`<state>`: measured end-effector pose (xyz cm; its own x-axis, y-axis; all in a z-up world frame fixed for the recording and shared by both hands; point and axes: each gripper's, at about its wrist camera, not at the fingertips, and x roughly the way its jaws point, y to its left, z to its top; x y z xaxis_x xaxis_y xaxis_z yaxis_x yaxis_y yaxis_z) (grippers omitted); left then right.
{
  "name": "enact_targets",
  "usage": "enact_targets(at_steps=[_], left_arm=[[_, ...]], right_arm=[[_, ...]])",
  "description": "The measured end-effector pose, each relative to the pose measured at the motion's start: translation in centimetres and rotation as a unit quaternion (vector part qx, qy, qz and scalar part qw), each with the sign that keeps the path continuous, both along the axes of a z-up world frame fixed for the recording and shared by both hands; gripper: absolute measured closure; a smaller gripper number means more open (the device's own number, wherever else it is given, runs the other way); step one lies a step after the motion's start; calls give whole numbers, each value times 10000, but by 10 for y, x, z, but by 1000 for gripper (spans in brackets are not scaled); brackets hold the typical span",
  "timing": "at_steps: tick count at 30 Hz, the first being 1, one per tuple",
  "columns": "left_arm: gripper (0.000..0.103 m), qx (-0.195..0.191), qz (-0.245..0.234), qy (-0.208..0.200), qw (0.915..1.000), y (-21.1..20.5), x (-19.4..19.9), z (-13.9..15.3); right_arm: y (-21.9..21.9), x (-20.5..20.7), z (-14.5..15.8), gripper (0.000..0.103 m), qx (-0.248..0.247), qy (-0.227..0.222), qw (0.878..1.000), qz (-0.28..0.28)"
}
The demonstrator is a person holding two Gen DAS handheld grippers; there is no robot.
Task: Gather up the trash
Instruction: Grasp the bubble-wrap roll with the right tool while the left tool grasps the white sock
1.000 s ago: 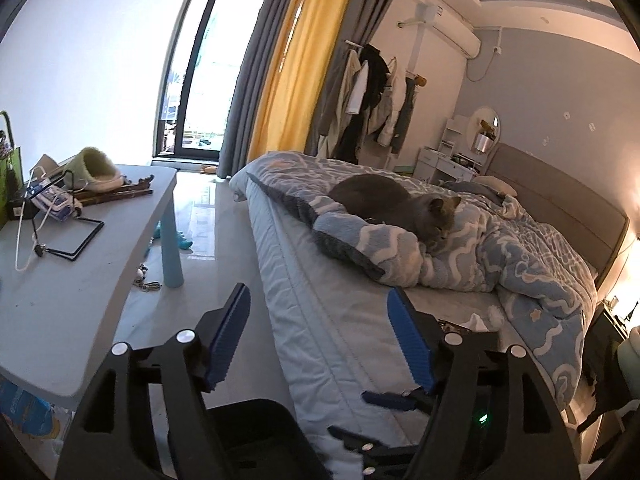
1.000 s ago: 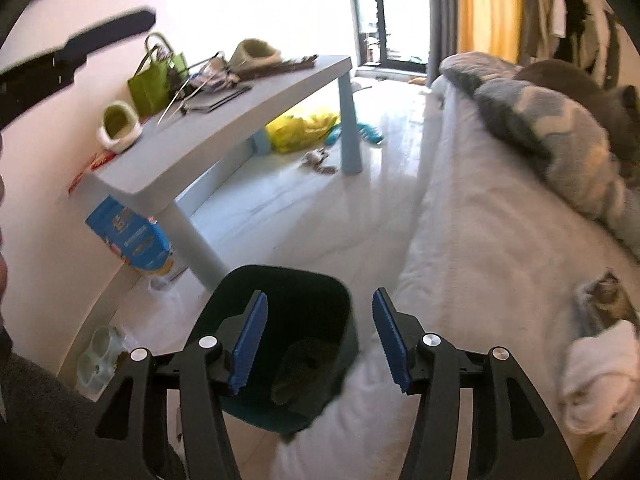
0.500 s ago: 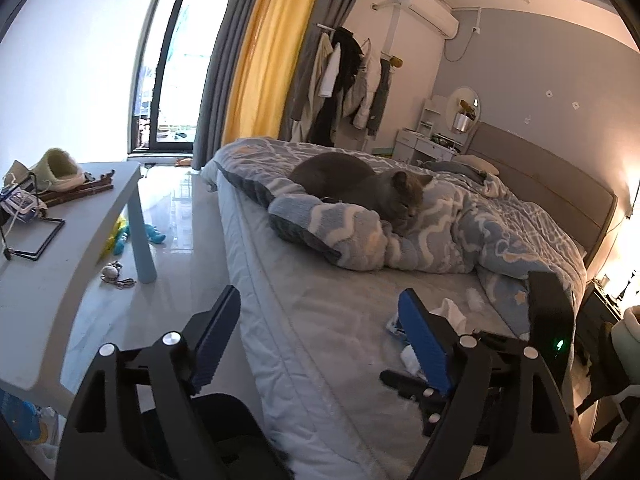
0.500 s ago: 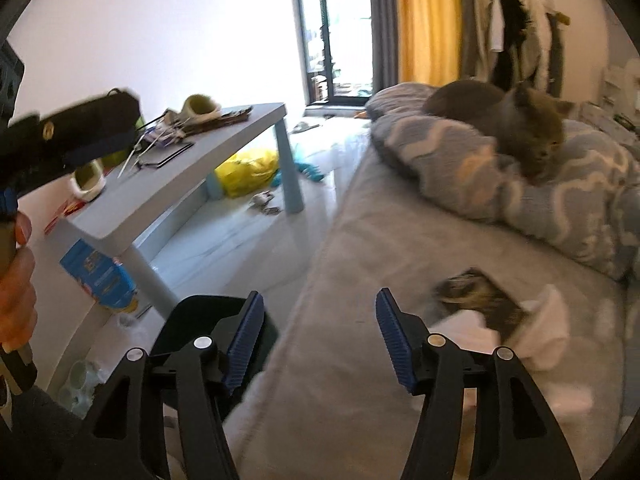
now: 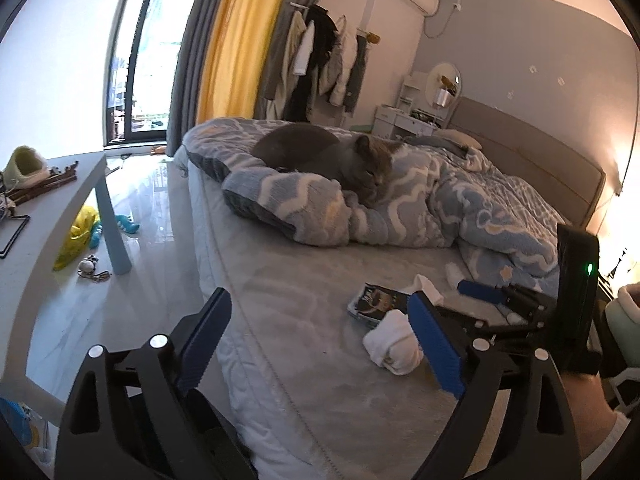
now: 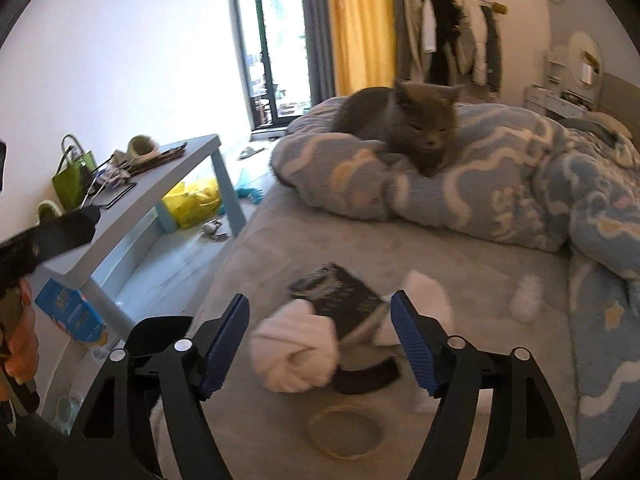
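- Now, bed (image 5: 304, 304) is serving as landmark; grey sheet showing bare on near half.
- Left gripper (image 5: 320, 344) is hovering over bed's near edge w/ jaws spread wide; they've just been opening, nothing btwn them.
- Right gripper (image 6: 320, 340) is hanging over the trash on the bed, jaws apart & just been opening; pads aren't pressing on anything.
- Trash is lying mid-bed: dark packet (image 6: 340, 300) w/ white tissue wad (image 6: 296, 352) touching its near-left side, 2nd white wad (image 6: 428, 296) at its right.
- Small white scrap (image 6: 526, 298) is sitting further right on bed, near the blanket (image 6: 500, 184).
- Thin ring (image 6: 344, 432) is lying on sheet nearest the right gripper.
- Grey cat (image 6: 404, 120) is lying on blanket, far side of bed.
- Dark bin (image 6: 160, 336) is standing on floor just beside bed's left edge, partly hidden.
- Table (image 6: 120, 224) is standing left of bed, across floor strip.
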<state>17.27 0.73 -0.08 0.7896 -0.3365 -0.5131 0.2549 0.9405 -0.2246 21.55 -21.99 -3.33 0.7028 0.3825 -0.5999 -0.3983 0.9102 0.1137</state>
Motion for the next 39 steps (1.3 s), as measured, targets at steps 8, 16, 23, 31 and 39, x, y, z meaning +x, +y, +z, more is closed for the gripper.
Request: enact_targets(at_steps=[8, 16, 23, 31, 39], left_arm=[[8, 140, -400, 227, 9988, -30, 15, -19], [7, 200, -791, 581, 9950, -53, 30, -44], [6, 233, -1176, 823, 9894, -76, 44, -61], [6, 223, -1565, 1134, 9809, -89, 59, -80], [7, 331, -1876, 1308, 9729, -103, 68, -93]], right_arm=[[-35, 14, -4, 20, 56, 78, 9995, -288], [-69, 31, -10, 15, 224, 236, 9977, -594], [-87, 47, -20, 13, 228, 423, 9959, -760], [-113, 65, -30, 12, 231, 605, 9933, -955], [-143, 81, -41, 12, 471, 826, 9877, -1240]])
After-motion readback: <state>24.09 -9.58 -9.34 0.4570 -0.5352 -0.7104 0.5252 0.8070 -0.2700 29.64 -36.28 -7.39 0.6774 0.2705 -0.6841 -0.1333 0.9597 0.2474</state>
